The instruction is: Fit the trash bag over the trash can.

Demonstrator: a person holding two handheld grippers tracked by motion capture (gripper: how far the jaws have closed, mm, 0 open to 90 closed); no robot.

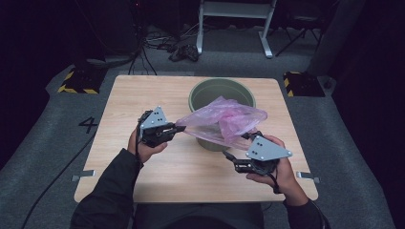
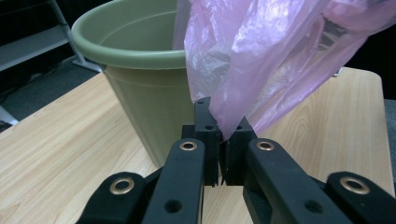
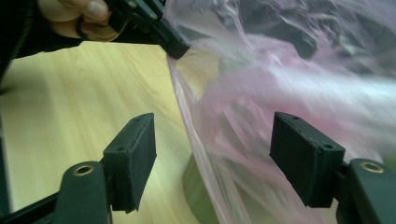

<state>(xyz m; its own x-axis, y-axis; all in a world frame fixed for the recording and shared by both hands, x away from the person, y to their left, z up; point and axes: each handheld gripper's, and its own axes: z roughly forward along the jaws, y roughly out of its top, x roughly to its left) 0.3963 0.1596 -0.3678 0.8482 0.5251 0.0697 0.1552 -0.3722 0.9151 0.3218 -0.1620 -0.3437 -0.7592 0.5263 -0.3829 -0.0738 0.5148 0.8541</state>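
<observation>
A thin pink plastic bag (image 1: 224, 119) hangs half over the rim of an olive-green pot (image 1: 200, 90) on the wooden table (image 1: 143, 95). My left gripper (image 1: 179, 128) is shut on the bag's left corner, beside the pot's left side. In the left gripper view the jaws (image 2: 222, 123) pinch the bag (image 2: 261, 60) in front of the pot (image 2: 135, 93). My right gripper (image 1: 241, 145) stands open at the pot's front right. In the right gripper view the bag (image 3: 261, 93) hangs between its spread jaws (image 3: 215, 140), and the left gripper (image 3: 175, 46) holds the film at the top.
The pot stands at the table's middle back. Bare wood lies to the left and in front of the hands. Beyond the table are a grey floor, cables, yellow-black weights (image 1: 76, 81) and a white frame (image 1: 234, 24).
</observation>
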